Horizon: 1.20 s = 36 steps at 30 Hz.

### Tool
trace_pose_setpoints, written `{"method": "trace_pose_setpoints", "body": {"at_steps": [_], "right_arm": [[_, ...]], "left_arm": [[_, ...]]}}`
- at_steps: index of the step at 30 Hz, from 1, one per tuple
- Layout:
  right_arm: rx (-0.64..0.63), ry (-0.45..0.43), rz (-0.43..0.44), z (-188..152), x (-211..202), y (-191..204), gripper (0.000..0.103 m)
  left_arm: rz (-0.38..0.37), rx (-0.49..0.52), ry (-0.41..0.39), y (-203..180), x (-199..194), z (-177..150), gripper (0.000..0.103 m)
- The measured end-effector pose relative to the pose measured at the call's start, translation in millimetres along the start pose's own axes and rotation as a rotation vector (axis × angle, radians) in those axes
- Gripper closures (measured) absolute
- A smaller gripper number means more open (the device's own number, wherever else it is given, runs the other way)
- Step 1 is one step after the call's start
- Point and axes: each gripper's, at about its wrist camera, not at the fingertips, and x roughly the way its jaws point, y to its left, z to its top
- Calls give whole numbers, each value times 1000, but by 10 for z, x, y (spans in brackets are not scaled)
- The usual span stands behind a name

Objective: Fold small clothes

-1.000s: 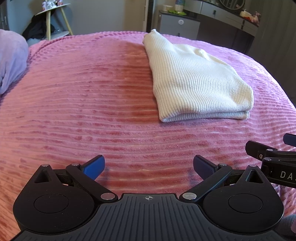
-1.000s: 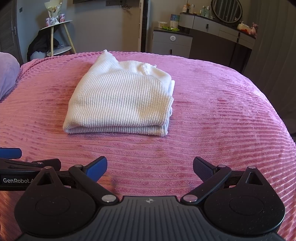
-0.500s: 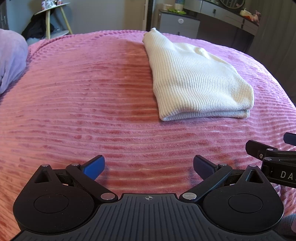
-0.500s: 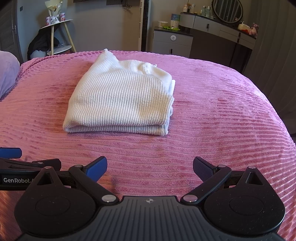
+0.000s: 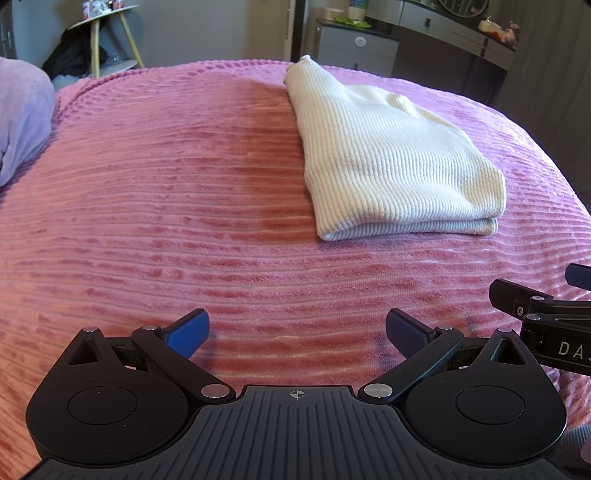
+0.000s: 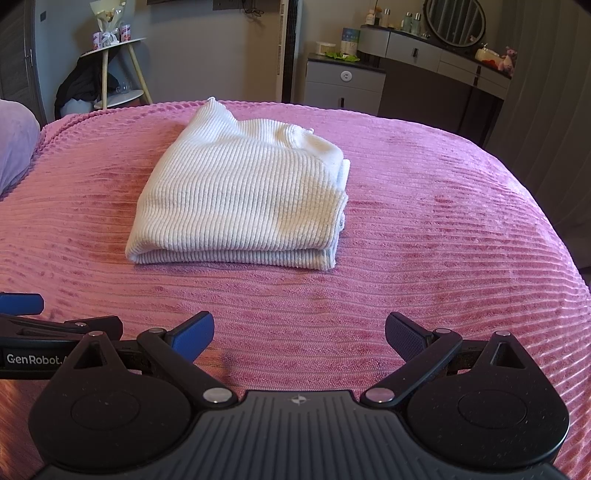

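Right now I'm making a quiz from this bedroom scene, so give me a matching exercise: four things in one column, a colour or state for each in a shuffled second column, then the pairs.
Column one:
1. ribbed knit top
2. bedspread
3. left gripper
4. mirror

Column two:
A. pink, corded texture
B. oval, dark frame, above the dresser
C. cream, folded, lying on the bed
D. open, holding nothing

Pairs: 1-C, 2-A, 3-D, 4-B

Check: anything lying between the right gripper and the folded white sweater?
Nothing. In the right wrist view only bare pink bedspread separates the open right gripper from the sweater.
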Motion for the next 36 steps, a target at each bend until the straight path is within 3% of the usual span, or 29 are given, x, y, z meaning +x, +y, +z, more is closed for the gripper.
{"method": "trace_pose_setpoints", "body": {"at_steps": [16,36], "right_arm": [[0,-1,-2,-3,-5,-4,4],[-2,-1,-6,8,-4,12,4]], "left_arm": [[-30,-2,6,8,-3,-15,0],[17,51,-1,-56,-8,-24,0]]}}
